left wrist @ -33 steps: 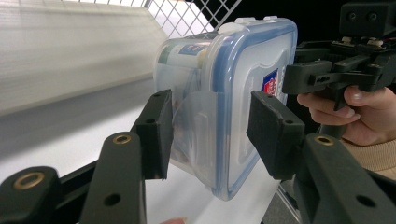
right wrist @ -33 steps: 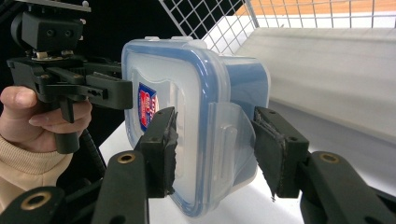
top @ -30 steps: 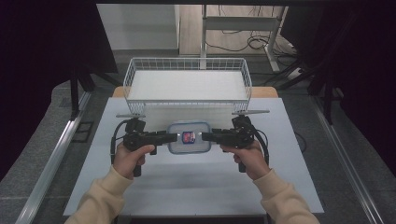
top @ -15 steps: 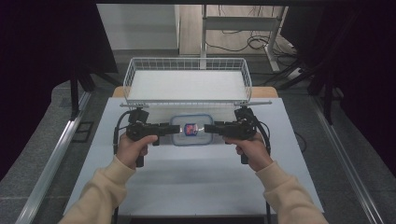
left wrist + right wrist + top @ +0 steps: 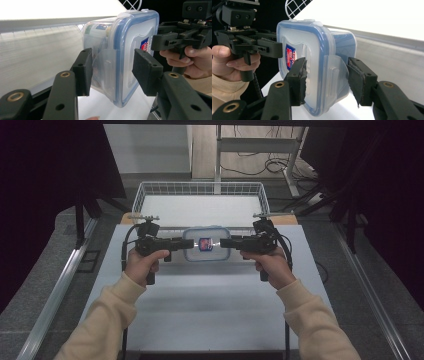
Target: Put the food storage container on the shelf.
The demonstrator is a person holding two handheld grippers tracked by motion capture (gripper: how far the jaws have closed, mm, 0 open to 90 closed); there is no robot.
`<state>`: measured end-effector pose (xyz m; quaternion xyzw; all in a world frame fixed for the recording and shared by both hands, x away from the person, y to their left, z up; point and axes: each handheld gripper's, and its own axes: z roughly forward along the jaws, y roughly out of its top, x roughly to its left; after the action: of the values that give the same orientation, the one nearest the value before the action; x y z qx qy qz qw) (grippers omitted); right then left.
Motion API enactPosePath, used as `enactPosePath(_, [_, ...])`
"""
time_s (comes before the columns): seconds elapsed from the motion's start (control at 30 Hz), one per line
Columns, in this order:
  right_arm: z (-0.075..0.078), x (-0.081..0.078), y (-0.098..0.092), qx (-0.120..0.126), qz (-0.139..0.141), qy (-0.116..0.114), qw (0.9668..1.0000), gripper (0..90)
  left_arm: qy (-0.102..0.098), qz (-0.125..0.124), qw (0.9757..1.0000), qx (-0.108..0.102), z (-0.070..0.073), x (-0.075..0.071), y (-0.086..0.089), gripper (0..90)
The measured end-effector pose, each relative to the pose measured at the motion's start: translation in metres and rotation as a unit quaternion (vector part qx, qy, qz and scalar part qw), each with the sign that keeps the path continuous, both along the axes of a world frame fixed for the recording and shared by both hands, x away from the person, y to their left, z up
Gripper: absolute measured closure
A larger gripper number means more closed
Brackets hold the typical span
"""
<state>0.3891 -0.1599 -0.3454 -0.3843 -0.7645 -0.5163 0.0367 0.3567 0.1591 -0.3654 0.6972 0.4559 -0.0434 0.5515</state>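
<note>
My left gripper [image 5: 189,243] and right gripper [image 5: 224,243] squeeze the box [image 5: 207,243] (blue-rimmed lid) from both sides.

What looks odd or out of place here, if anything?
One small thing: the inner pad of the right gripper looks frayed and peeling at its edge. Otherwise the lidded plastic container, held between both grippers, left gripper at the other end, looks shut and intact, with nothing spilled on the table.

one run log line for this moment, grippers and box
left gripper: shut on container | right gripper: shut on container | container: lidded, between both, near wire basket
</note>
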Motion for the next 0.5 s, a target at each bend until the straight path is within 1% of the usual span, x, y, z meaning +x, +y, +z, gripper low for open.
enactPosePath(0.17, [0.0, 0.005, 0.001, 0.002, -0.002, 0.003, 1.0, 51.2, 0.002, 0.0, 1.0, 0.001, 0.0, 0.006, 0.001, 52.1])
enactPosePath(0.27, [0.001, 0.008, 0.002, 0.001, -0.001, 0.001, 1.0, 51.1, 0.003, 0.0, 1.0, -0.001, 0.002, 0.01, 0.002, 52.1])
enactPosePath(0.33, [0.003, 0.01, 0.002, 0.0, -0.002, 0.001, 1.0, 51.2, 0.004, -0.001, 1.0, -0.002, 0.003, 0.012, 0.003, 52.1])
enactPosePath(0.37, [0.004, 0.013, 0.002, 0.0, -0.002, 0.0, 1.0, 51.2, 0.003, -0.002, 1.0, -0.002, 0.005, 0.017, 0.003, 52.1])
enactPosePath(0.4, [0.004, 0.013, 0.002, 0.0, -0.002, 0.0, 1.0, 51.2, 0.003, -0.002, 1.0, -0.002, 0.005, 0.017, 0.003, 52.1])
enactPosePath(0.47, [0.007, 0.017, 0.003, -0.001, -0.005, 0.002, 1.0, 51.1, 0.003, -0.004, 1.0, -0.001, 0.008, 0.022, 0.003, 52.1])
enactPosePath(0.5, [0.007, 0.017, 0.003, -0.001, -0.005, 0.002, 1.0, 51.1, 0.003, -0.004, 1.0, -0.001, 0.008, 0.022, 0.003, 52.1])
